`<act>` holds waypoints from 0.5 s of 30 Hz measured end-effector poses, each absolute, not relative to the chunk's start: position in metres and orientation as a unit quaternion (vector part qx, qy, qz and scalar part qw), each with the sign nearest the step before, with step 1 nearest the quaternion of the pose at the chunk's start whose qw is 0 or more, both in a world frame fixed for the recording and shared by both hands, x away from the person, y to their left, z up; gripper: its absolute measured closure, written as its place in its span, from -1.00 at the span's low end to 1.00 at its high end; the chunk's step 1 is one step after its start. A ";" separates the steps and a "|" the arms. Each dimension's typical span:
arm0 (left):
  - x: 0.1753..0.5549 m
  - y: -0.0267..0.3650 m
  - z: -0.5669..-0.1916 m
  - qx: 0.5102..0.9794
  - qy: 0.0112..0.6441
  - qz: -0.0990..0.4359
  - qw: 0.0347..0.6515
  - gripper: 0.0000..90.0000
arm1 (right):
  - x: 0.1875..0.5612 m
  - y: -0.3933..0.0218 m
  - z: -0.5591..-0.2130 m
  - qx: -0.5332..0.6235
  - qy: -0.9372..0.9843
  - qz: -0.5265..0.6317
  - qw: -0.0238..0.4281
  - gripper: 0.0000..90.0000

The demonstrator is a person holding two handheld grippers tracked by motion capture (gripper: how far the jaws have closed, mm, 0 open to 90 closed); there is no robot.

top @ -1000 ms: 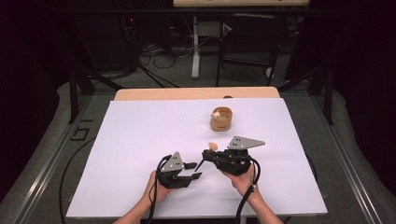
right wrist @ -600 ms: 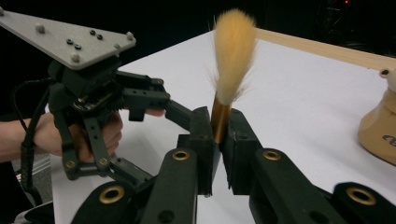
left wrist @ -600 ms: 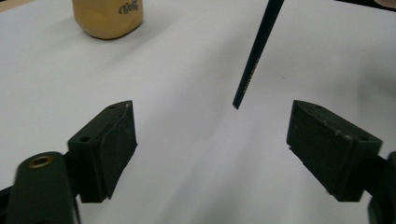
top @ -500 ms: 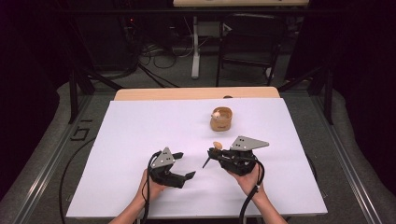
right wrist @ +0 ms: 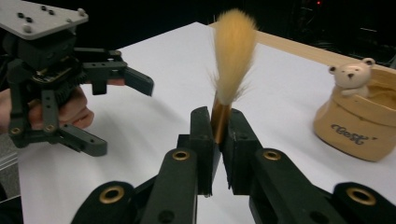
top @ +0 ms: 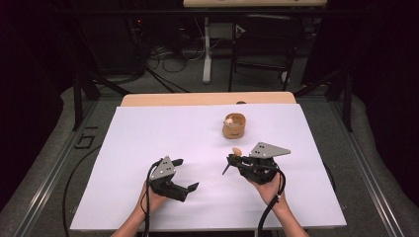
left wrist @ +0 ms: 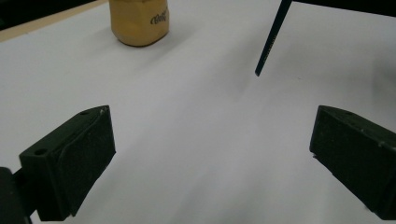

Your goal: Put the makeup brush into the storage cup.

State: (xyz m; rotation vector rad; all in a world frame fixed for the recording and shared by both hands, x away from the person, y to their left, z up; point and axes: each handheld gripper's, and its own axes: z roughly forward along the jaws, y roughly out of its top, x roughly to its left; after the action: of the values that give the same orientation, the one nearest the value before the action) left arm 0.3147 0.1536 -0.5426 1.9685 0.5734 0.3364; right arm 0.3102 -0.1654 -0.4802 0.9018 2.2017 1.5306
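brush [right wrist: 232, 60]: light, soft bristles, stiff thin handle; grip at ferrule | right gripper [right wrist: 218, 140]: clamped on ferrule | left gripper [top: 184, 174]: just opened wide, empty, near desk's front edge

Left gripper [top: 180, 174] low over the table, jaws just opened wide, right gripper [right wrist: 219, 140] with jaws clamped together
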 end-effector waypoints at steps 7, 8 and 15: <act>0.317 0.173 -0.537 0.804 0.253 0.164 0.512 -1.00 | 0.311 -0.177 -0.478 0.325 0.765 0.531 0.167 0.86; 0.317 0.175 -0.537 0.803 0.255 0.164 0.513 -1.00 | 0.311 -0.178 -0.478 0.326 0.764 0.531 0.167 0.86; 0.316 0.192 -0.537 0.797 0.259 0.171 0.517 -1.00 | 0.312 -0.187 -0.476 0.337 0.760 0.526 0.177 0.86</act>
State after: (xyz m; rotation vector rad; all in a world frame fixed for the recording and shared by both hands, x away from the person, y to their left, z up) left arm 0.3162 0.1921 -0.5373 1.9136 0.6227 0.4116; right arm 0.3118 -0.1874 -0.4756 0.9527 2.1520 1.4900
